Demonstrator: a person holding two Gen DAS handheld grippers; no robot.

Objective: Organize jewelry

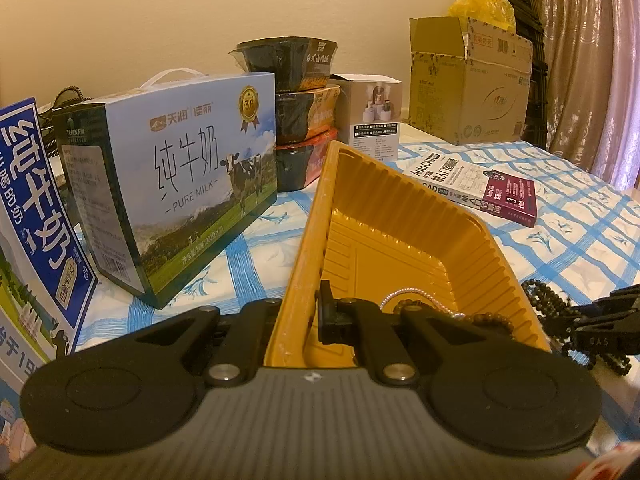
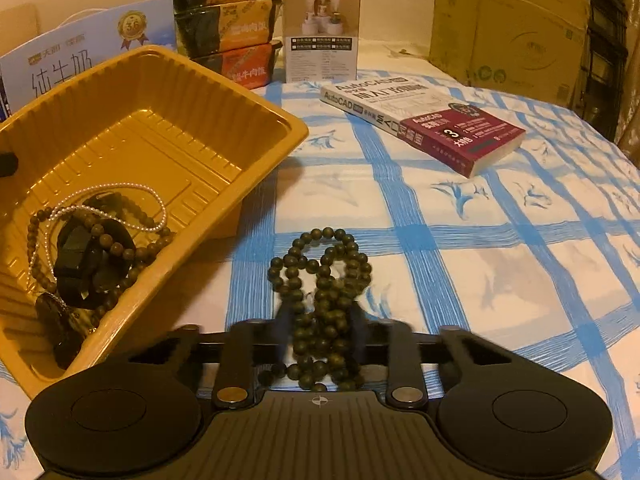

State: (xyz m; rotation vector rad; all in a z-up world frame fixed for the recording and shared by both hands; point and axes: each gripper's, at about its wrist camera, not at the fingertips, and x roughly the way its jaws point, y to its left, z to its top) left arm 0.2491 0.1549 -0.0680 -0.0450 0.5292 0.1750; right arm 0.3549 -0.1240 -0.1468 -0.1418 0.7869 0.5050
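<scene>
Clamping the near rim of the yellow plastic tray (image 1: 400, 216), the left gripper (image 1: 308, 316) has its jaws shut on that thin wall; a pearl chain (image 1: 416, 296) and brown beads lie just inside, right of the jaws.

From the right wrist view, the right gripper (image 2: 322, 332) straddles a dark bead necklace (image 2: 324, 280) heaped on the blue-checked cloth (image 2: 460, 240); whether its blurred fingers press the beads, I cannot tell. Left of them, the tray holds 1 black bracelet (image 2: 86, 260).

Black tongs (image 2: 320, 336), silver screws (image 2: 235, 394)
</scene>
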